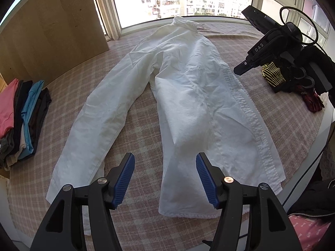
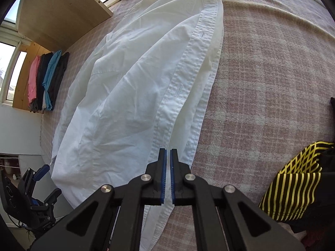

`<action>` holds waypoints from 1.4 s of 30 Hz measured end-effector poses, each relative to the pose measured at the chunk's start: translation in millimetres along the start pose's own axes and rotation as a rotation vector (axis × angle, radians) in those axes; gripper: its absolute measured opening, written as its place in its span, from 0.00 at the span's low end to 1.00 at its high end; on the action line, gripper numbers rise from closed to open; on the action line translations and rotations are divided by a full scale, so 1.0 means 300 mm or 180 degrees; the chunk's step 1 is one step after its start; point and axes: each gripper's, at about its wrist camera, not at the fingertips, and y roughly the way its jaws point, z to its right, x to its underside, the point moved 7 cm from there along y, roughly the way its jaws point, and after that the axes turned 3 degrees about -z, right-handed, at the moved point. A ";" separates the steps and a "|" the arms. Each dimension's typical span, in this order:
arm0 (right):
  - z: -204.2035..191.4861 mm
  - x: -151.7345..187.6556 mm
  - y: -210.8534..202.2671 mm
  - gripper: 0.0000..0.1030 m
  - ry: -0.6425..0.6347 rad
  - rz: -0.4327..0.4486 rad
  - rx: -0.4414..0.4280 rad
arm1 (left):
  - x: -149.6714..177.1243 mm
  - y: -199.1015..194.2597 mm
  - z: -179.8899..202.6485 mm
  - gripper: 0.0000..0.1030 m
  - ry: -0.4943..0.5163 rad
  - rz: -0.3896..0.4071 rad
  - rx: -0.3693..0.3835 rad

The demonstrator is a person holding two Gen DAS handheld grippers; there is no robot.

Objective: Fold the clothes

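Plaid bed [image 2: 261, 83], shirt [image 2: 125, 83] placket btwn R fingers [image 2: 174, 163]

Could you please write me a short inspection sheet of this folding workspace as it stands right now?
Surface: pink checked cover, wrinkled ridge near the window.
Job's things: white shirt spread out, collar toward the window, one sleeve lying out to the side.
Clutter: stack of folded clothes at one edge; yellow-striped black garment at the other.
Grippers: left tongs open above the shirt's hem; right tongs shut on the shirt's button placket.
Cables: a black cable loops above the right tongs.
Surroundings: windows with apartment blocks outside; wooden panel.
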 end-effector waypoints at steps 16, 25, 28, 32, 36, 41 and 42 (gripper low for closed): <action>-0.063 -0.093 0.136 0.16 -0.0111 -0.0260 -0.0065 | 0.005 -0.005 0.012 0.60 0.0070 -0.0025 -0.0022; -0.046 -0.067 -0.045 0.02 -0.0370 0.0059 -0.0151 | 0.004 0.001 0.003 0.60 0.0090 -0.0044 -0.0040; 0.011 -0.105 -0.031 0.02 -0.0318 0.0047 0.0095 | 0.001 0.009 0.007 0.60 0.0115 -0.0060 -0.0047; 0.024 -0.090 0.065 0.03 -0.0293 -0.0206 0.0024 | 0.003 0.000 0.015 0.60 0.0164 -0.0056 -0.0044; 0.024 -0.079 0.054 0.14 -0.0314 -0.0218 0.0065 | 0.017 0.000 0.008 0.60 0.0171 -0.0086 -0.0072; 0.049 -0.091 0.048 0.21 -0.0246 -0.0250 -0.0038 | 0.034 0.012 0.000 0.60 0.0146 -0.0125 -0.0081; 0.047 -0.086 0.058 0.22 -0.0253 -0.0282 -0.0051 | 0.036 0.013 -0.003 0.60 0.0136 -0.0128 -0.0080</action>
